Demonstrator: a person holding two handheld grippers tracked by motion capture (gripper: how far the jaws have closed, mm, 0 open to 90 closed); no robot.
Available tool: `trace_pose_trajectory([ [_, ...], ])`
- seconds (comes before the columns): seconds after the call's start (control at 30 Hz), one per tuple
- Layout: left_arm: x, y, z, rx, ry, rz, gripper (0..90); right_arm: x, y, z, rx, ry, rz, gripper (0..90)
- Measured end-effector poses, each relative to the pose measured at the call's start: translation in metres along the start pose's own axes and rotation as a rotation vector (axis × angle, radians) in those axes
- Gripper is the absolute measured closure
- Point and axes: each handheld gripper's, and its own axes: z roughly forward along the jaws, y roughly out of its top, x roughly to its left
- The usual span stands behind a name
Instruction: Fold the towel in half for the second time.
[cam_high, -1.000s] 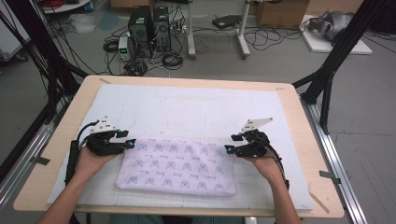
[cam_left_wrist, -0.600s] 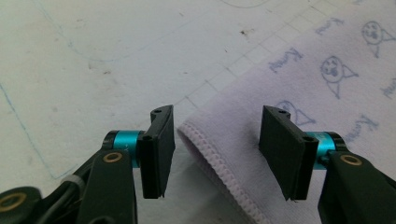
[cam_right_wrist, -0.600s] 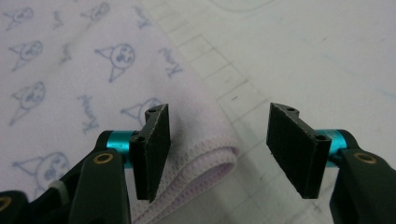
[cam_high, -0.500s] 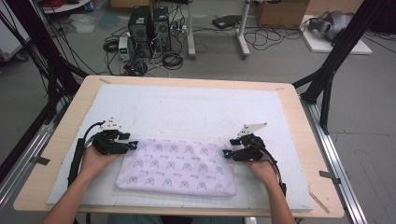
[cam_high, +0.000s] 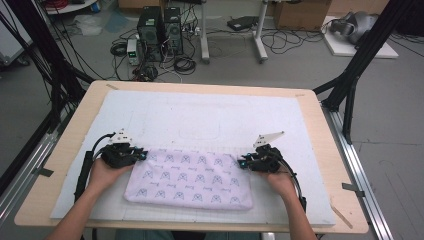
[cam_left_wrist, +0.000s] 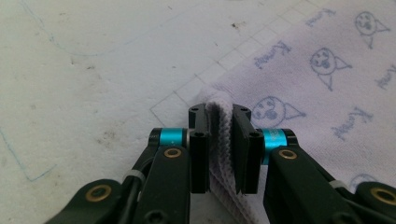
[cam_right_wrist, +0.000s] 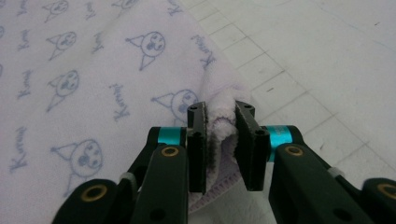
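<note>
Forearms come in from the near edge of the tabletop (cam_high: 70, 150), hands low and level, both angled inward toward the towel (cam_high: 192, 177); the towel (pale lilac, cartoon-face print, folded to a long rectangle) lies flat on the white mat (cam_high: 210, 120) near the front edge, between the two hands. Left hand-held gripper (cam_high: 139, 156) sits at the towel's far-left corner, jaws having just closed in, now pinched on the bunched corner (cam_left_wrist: 219, 135) with layers of cloth squeezed between the pads; right hand-held gripper (cam_high: 243, 163) mirrors it at the far-right corner, jaws also just closed, clamped on a puckered fold of cloth (cam_right_wrist: 219, 126). Likely reason for the matched corner grips: both far corners held at once lets the edge lift evenly for a fold or a spread, no skew. Wrists flat, grippers close to level, pointing in along the far edge. Farther off: bare mat, then floor with computer towers (cam_high: 160, 27) and cables.
</note>
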Motion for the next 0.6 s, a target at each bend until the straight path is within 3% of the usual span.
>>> trace_pose_trajectory([
  [0.23,0.001,0.012,-0.006,-0.057,0.020,-0.014,81.4,-0.005,0.009,-0.011,-0.036,-0.018,-0.003,81.4],
  [0.43,0.013,0.039,-0.006,-0.096,0.062,-0.032,81.5,-0.017,0.039,-0.022,-0.043,-0.101,-0.031,81.5],
  [0.6,0.026,0.066,-0.002,-0.121,0.100,-0.044,81.9,-0.036,0.066,-0.032,-0.068,-0.145,-0.016,81.3],
])
